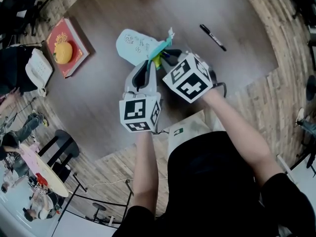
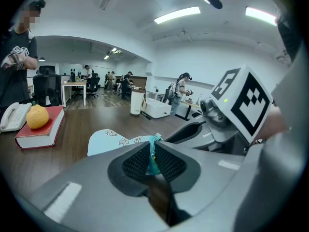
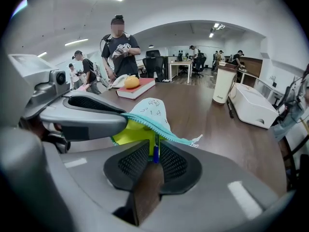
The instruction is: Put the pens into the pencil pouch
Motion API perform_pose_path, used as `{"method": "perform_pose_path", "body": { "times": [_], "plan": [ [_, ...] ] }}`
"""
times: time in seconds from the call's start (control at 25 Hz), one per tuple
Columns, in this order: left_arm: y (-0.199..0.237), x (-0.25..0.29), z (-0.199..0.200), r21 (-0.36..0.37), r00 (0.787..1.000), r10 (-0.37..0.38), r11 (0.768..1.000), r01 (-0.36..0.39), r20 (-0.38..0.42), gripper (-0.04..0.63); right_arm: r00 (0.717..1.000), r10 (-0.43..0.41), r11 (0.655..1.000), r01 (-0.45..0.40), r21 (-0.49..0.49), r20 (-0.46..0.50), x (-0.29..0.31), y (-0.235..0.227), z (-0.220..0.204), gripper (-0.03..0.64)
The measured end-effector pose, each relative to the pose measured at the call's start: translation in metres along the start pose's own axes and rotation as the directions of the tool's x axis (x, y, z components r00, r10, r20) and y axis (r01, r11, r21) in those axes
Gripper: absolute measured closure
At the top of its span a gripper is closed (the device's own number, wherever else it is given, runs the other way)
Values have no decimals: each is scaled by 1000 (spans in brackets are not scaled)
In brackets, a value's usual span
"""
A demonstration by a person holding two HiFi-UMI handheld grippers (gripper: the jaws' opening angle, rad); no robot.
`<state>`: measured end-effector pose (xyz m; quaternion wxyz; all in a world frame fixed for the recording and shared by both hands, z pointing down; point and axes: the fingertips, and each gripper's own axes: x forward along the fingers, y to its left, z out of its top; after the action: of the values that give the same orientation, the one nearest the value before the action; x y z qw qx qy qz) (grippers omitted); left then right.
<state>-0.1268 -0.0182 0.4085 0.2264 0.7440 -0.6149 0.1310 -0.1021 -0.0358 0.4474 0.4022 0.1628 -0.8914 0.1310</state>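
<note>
Currently we are pinching the pouch [image 3: 149,111] with the left gripper [image 2: 153,159] and a pen [image 3: 154,148] with the right gripper [image 3: 154,159], probably risking it snagging the rim

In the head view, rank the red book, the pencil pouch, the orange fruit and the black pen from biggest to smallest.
Largest: the red book and the pencil pouch look about alike, and the pouch is partly hidden, so no ranking between them.
Next: the orange fruit.
Smallest: the black pen, long but very thin.
</note>
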Motion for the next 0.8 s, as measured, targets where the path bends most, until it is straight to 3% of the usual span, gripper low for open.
{"method": "perform_pose_path", "body": {
  "times": [0.8],
  "plan": [
    [-3,17,0,19,1000,-15,1000,15,-21,563,991,-130,988,131,85,-9,-46,-50,-31,565]
  ]
}}
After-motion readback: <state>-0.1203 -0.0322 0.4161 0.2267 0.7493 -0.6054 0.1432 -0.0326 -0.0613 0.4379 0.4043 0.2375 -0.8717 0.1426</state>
